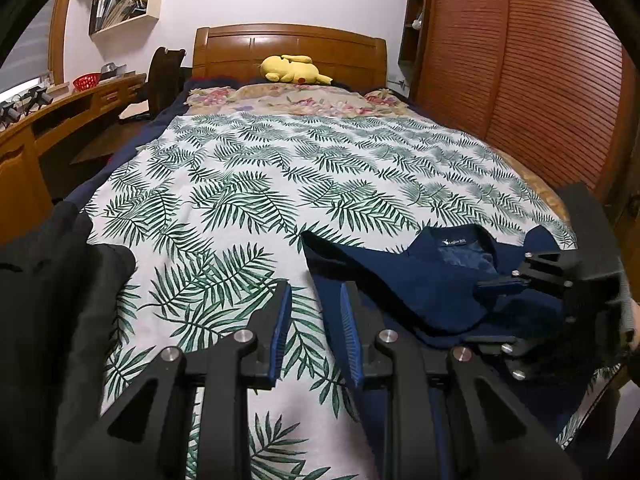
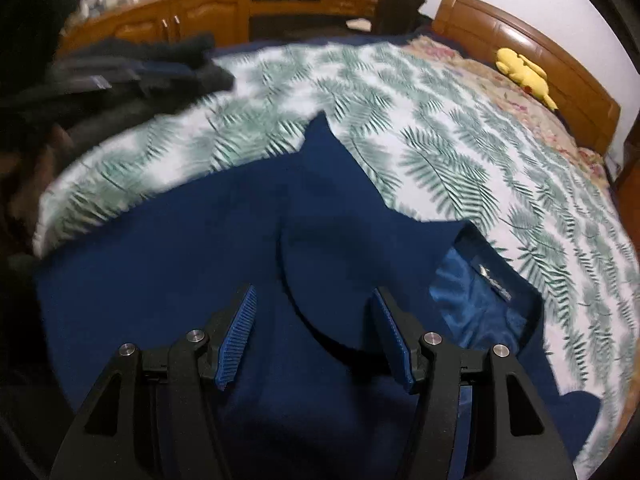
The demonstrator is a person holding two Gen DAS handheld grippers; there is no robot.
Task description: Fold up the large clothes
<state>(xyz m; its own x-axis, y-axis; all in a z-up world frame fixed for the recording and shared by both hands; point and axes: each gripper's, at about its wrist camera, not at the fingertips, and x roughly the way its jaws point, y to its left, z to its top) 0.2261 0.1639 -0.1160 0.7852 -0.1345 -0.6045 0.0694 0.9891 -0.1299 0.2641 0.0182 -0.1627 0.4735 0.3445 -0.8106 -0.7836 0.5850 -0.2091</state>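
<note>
A navy blue garment (image 1: 404, 280) with a shiny lining at its collar lies on the leaf-print bed sheet (image 1: 248, 184), partly folded. My left gripper (image 1: 314, 304) is open and empty, over the garment's left edge. My right gripper (image 2: 314, 308) is open and empty just above the garment (image 2: 192, 264), over a curved folded edge; the collar label (image 2: 494, 280) lies to its right. The right gripper also shows in the left wrist view (image 1: 500, 308), over the garment's right part.
A pile of dark clothes (image 1: 52, 300) lies at the bed's left side, also in the right wrist view (image 2: 132, 76). A yellow plush toy (image 1: 294, 69) rests by the headboard. A wooden desk (image 1: 60, 116) stands left, a wardrobe (image 1: 532, 72) right.
</note>
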